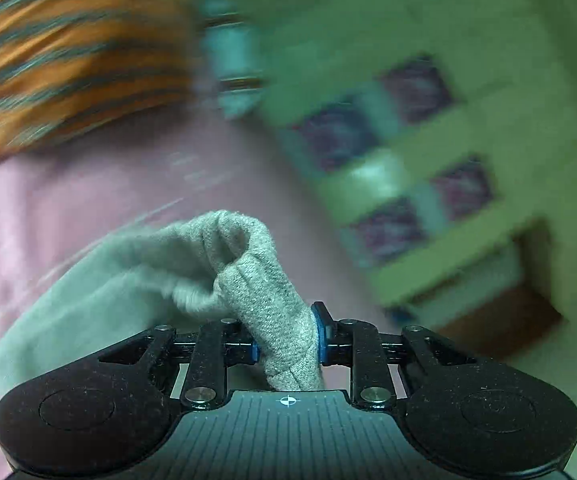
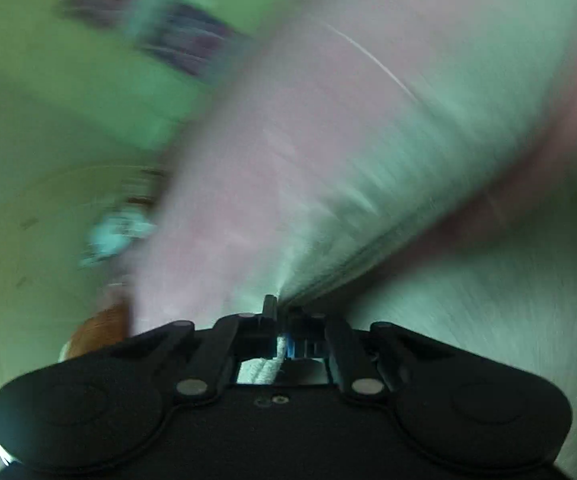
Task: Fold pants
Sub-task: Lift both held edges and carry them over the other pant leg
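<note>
The grey knit pants (image 1: 248, 280) hang bunched in the left claw (image 1: 286, 340), whose blue pads pinch a thick fold, the rest trailing left over a pink sheet (image 1: 68, 208). The right claw (image 2: 282, 340) is pressed together on a thin pale edge of the same cloth (image 2: 368, 200), which stretches away from it. Both views are badly blurred; an orange striped fabric (image 1: 68, 60) lies beyond.

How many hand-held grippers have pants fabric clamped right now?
2. The left hand-held gripper pinches a bunched grey fold of the pants; the right hand-held gripper is shut on a thin fabric edge. Motion blur hides the rest of the garment.
</note>
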`<state>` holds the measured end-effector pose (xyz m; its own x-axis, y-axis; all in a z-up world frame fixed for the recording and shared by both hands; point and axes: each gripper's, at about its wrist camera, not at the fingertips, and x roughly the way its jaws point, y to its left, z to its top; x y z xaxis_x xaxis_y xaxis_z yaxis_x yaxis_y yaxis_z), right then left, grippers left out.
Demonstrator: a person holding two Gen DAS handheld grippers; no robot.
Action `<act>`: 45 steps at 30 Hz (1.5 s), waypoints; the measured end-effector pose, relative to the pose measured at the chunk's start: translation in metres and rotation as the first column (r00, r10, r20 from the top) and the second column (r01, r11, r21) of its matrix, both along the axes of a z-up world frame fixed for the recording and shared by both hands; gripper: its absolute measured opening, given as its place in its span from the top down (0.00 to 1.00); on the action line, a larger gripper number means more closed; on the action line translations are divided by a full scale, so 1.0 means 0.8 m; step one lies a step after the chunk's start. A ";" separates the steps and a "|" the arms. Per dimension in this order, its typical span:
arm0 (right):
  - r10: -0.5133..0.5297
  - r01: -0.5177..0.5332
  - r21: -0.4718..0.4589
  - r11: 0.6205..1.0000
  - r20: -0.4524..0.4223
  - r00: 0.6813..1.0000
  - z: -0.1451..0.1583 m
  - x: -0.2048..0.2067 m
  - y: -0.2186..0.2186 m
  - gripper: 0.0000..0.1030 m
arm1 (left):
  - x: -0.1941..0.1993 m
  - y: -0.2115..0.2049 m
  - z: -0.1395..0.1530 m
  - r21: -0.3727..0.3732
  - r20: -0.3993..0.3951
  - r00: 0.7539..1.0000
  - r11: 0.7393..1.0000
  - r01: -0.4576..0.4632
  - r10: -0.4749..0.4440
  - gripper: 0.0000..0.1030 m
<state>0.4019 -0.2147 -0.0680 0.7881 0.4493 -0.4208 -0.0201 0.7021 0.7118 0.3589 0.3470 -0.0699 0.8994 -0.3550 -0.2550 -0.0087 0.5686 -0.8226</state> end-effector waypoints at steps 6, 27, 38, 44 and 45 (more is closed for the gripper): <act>0.167 -0.156 -0.165 0.974 0.051 0.985 0.007 -0.101 0.003 1.00 | -0.011 0.031 -0.035 0.229 -0.311 0.945 0.956 0.181 -0.104 0.75; 0.136 -0.162 -0.180 0.970 -0.151 0.979 -0.042 -0.125 0.016 1.00 | -0.018 0.011 -0.065 0.341 -0.326 0.942 0.920 0.196 -0.080 0.75; 0.119 -0.156 -0.155 0.976 -0.222 0.968 -0.066 -0.123 0.007 0.99 | -0.024 -0.002 -0.055 0.389 -0.294 0.955 0.909 0.149 -0.031 0.69; 0.121 -0.157 -0.184 0.970 -0.194 0.973 -0.052 -0.147 -0.006 0.89 | -0.070 -0.018 -0.026 0.467 -0.234 0.969 0.883 0.038 0.081 0.22; 0.118 -0.153 -0.183 0.971 -0.189 0.975 -0.050 -0.152 -0.011 0.89 | -0.078 -0.025 -0.020 0.492 -0.230 0.966 0.870 0.012 0.117 0.20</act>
